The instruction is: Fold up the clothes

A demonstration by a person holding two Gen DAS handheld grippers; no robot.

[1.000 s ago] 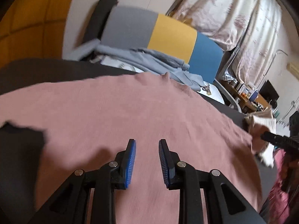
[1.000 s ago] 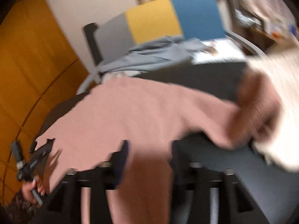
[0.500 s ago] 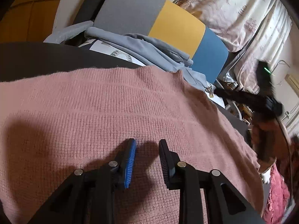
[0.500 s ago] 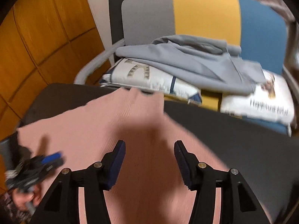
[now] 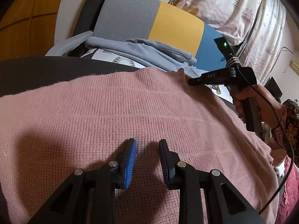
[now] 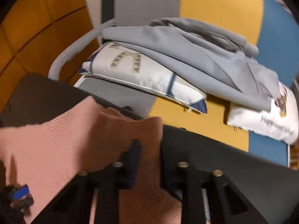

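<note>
One pink sweater (image 5: 130, 112) lies before the sofa (image 6: 220, 5), where two pillows (image 6: 145, 71) and one grey garment (image 6: 196, 56) rest.

A chair (image 5: 158, 20) with a back in grey, yellow and blue panels is being seen behind the dark bench (image 5: 46, 72). Its seat is being taken up by printed cushions (image 6: 142, 74) and a grey garment (image 6: 196, 56). Wooden panelling (image 6: 37, 24) is being shown on the left, and patterned curtains (image 5: 243, 13) are being lit from behind on the right.
</note>
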